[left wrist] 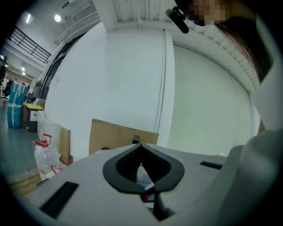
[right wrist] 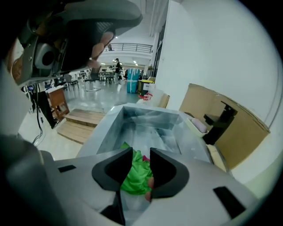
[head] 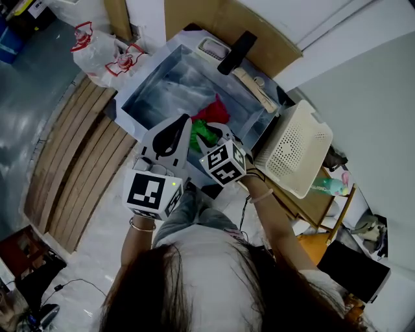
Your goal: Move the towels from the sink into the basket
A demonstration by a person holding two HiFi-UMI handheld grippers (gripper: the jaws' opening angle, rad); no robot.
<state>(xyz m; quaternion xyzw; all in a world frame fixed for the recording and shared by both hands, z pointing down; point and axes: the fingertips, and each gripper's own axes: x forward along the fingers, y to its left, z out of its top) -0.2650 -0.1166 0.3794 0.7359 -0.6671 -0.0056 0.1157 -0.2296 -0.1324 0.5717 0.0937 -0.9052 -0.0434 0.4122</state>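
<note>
Head view: green towel (head: 202,133) and red towel (head: 214,111) lie in the sink (head: 155,84), basket (head: 295,146) just beside it.

Left gripper view: left hand-held gripper (left wrist: 140,148) clenched, holding nothing.

Right gripper view: right hand-held gripper (right wrist: 141,154) released, its jaws framing the green towel. I'd call this the reach; next, sink lower and pinch cloth.

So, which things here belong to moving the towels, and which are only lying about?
Belong to the job:
- sink
- green towel
- red towel
- white basket
- right gripper, jaws apart, pointing at the green towel
- left gripper, jaws together, empty

Only lying about:
- black tap
- plastic bag
- cardboard
- wooden boards
</note>
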